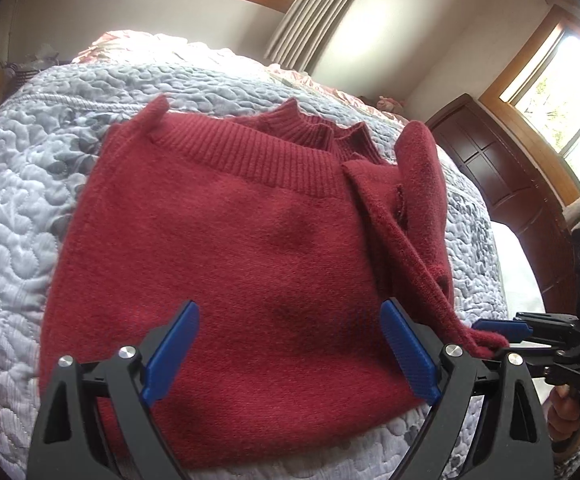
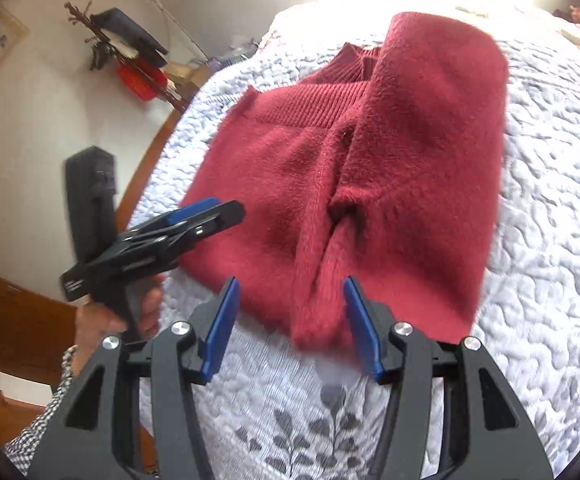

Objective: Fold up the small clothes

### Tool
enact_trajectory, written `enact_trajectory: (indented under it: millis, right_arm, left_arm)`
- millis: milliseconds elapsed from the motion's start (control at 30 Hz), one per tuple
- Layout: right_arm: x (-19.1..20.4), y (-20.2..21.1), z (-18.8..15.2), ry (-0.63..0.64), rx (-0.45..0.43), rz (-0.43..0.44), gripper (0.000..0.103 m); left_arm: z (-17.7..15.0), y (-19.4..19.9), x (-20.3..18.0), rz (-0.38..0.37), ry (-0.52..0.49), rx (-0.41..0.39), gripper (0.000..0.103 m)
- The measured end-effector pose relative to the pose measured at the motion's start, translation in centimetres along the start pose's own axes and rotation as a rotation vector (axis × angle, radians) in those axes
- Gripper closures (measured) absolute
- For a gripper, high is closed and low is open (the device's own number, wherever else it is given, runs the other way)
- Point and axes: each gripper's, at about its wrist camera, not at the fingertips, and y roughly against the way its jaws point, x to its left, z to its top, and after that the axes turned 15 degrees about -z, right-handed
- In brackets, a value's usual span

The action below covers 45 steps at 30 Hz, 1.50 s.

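A dark red knit sweater (image 1: 249, 240) lies partly folded on the quilted bed, its ribbed hem turned up toward the collar (image 1: 310, 128). One sleeve (image 1: 410, 248) runs down its right side to the near edge. My left gripper (image 1: 290, 308) hovers open over the sweater's near part, nothing between its blue pads (image 1: 173, 352). In the right wrist view the sweater (image 2: 410, 140) fills the middle. My right gripper (image 2: 290, 282) is open, with the sleeve cuff (image 2: 322, 312) lying loose between its fingers. The left gripper (image 2: 225, 210) shows edge-on over the sweater's left corner.
The grey-blue quilt (image 1: 21, 220) covers the bed all round the sweater. Dark wooden furniture (image 1: 490, 168) stands at the right, with a curtain (image 1: 314, 12) and windows behind. A coat rack (image 2: 129, 52) stands past the bed's wooden edge (image 2: 149, 168). A hand (image 2: 101, 320) holds the left gripper.
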Motion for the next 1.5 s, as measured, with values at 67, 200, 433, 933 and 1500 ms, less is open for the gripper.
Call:
enact_trajectory:
  millis: [67,200,433,933,1500]
  right_arm:
    - [-1.5,1.6,-0.6,-0.035,-0.018,0.006,0.048]
    - [-4.8,4.1,-2.0,-0.078,-0.070,-0.075,0.047]
    - [-9.1,3.0,-4.0,-0.137,-0.035,-0.154,0.047]
    - [-13.0,-1.8,-7.9,-0.227,0.044,-0.129,0.046]
    - [-10.7,-2.8,-7.9,-0.206,0.030,-0.138,0.040]
  left_arm:
    - [0.4,-0.8,-0.7,-0.035,0.007,0.001,0.011]
    - [1.4,-3.1,-3.1,-0.088,-0.008,0.035,0.010]
    - [2.4,-8.3,-5.0,-0.120,0.031,0.114,0.010]
    - [3.5,-10.4,-7.0,-0.204,-0.006,0.037,0.074]
    - [4.7,-2.8,-5.2,-0.212,-0.043,-0.087,0.082]
